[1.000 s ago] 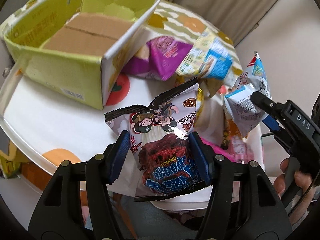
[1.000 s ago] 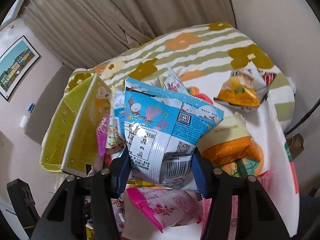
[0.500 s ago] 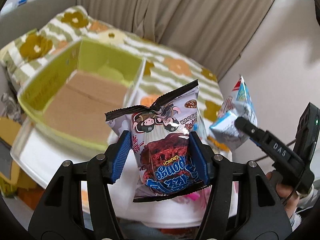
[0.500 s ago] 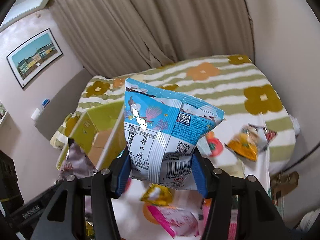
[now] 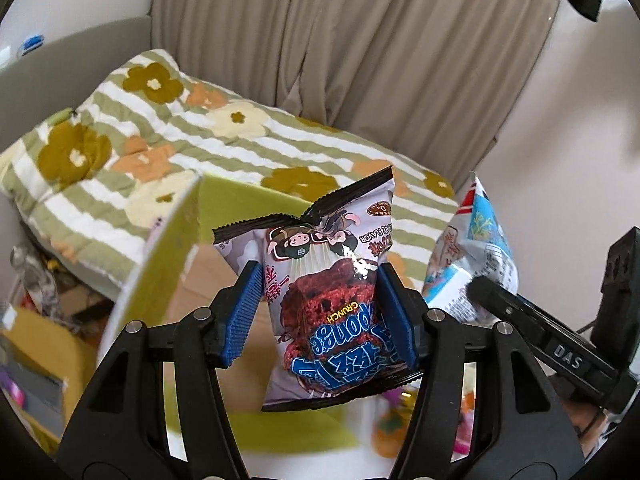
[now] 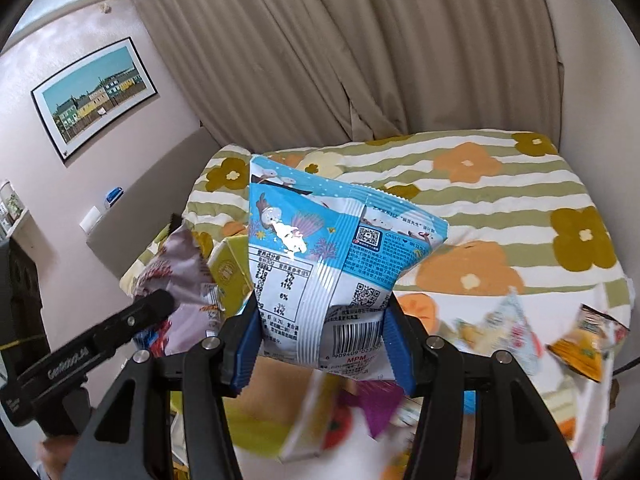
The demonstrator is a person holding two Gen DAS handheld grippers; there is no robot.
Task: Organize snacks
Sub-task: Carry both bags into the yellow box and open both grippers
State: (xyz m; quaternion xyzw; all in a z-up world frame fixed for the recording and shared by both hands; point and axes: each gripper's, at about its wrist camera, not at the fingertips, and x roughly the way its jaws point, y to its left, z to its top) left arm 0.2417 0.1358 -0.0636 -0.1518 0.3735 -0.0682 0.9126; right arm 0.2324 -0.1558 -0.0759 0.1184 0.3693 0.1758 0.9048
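My left gripper [image 5: 320, 312] is shut on a pale purple chocolate sponge-crunch snack bag [image 5: 320, 280], held upright above the open green cardboard box [image 5: 168, 264]. My right gripper [image 6: 322, 332] is shut on a blue and white snack bag [image 6: 320, 264], its back label facing me. In the left wrist view the blue bag [image 5: 476, 252] and the right gripper [image 5: 472, 286] show at the right. In the right wrist view the purple bag [image 6: 176, 264] and the left gripper [image 6: 164, 300] show at the left, with the green box [image 6: 230, 272] behind.
Loose snack bags [image 6: 580, 340] lie on the white table [image 6: 480, 304] at the right, more blurred ones lower down. A striped flowered quilt [image 6: 480, 184] lies behind, with beige curtains [image 5: 340, 40] and a framed picture [image 6: 94, 96] on the wall.
Both grippers have risen with their bags still held. The table and loose snacks have dropped low in view. The green box now sits under the purple bag.
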